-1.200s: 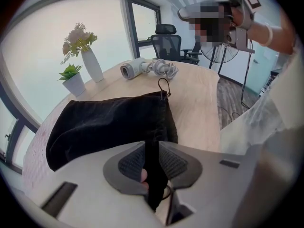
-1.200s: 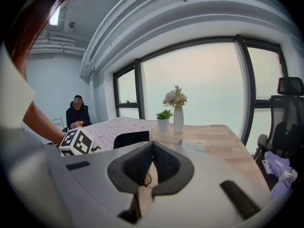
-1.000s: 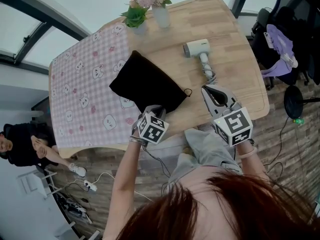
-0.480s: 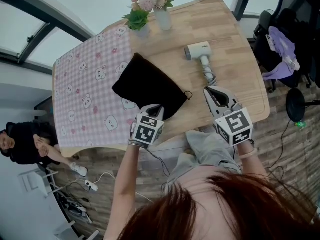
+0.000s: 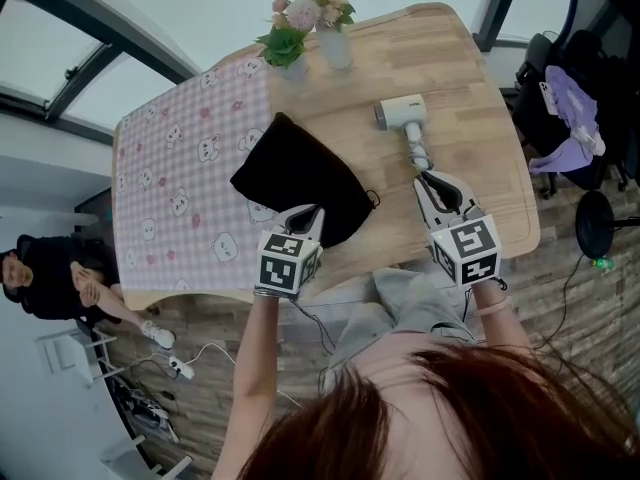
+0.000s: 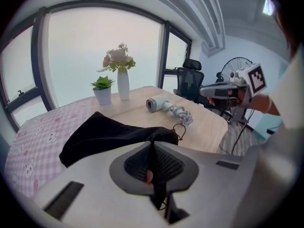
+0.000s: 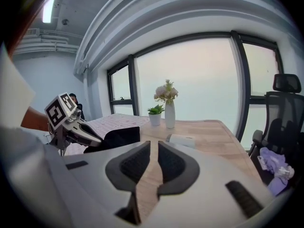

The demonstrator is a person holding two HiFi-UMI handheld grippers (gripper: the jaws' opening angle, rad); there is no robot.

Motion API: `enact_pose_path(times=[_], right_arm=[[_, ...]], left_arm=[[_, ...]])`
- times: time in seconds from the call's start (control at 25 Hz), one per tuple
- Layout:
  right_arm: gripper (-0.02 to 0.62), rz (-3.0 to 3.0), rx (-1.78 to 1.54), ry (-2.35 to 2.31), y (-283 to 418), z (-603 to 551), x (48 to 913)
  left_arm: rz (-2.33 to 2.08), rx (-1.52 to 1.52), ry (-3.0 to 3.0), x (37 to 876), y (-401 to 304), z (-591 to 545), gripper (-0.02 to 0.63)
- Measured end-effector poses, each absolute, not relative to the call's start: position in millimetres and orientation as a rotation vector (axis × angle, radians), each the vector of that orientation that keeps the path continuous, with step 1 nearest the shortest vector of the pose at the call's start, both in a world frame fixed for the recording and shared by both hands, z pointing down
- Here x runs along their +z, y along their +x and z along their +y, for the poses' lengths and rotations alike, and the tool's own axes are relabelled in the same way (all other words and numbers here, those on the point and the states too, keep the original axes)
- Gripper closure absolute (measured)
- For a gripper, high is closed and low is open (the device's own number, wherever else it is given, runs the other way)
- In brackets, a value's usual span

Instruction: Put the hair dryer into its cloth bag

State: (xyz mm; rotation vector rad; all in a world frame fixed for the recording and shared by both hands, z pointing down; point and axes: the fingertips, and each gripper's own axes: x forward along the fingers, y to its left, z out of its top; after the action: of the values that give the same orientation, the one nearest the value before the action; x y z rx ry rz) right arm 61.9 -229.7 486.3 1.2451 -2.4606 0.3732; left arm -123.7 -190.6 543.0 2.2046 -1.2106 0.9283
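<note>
Tabletop (image 5: 470, 158): cloth bag (image 5: 300, 173) left of centre, near edge clamped in left tongs (image 5: 308, 211), clamp point hidden. Hair dryer (image 5: 402, 113) lies apart to its right, cord hard to make out. Right tongs (image 5: 428, 180) opening, narrow gap, empty.

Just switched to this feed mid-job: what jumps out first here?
A black cloth bag lies partly on the pink checked tablecloth, its near edge pinched in the left gripper. A white hair dryer with coiled cord lies on the wooden table just beyond the right gripper, whose empty jaws are opening.
</note>
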Motion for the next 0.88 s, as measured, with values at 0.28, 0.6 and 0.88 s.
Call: enact_pose_path(times=[0.28,0.6,0.88], right_arm=[[0.42,-2.379,0.443,1.279,70.6,-248.5,516.0],[0.31,-2.229,0.524,1.341,77.3,-273.7,567.6],[0.261,-2.124,0.574,1.35,78.9,-297.9,607.0]], left_arm=[[-1.291,0.81,2.197,517.6,-123.0,-202.1,0.584],[-1.327,0.727,2.205,494.0,-121.9,-217.4,0.584],[-1.29,0.679,2.203,480.4,-119.4,-231.6,0.584]])
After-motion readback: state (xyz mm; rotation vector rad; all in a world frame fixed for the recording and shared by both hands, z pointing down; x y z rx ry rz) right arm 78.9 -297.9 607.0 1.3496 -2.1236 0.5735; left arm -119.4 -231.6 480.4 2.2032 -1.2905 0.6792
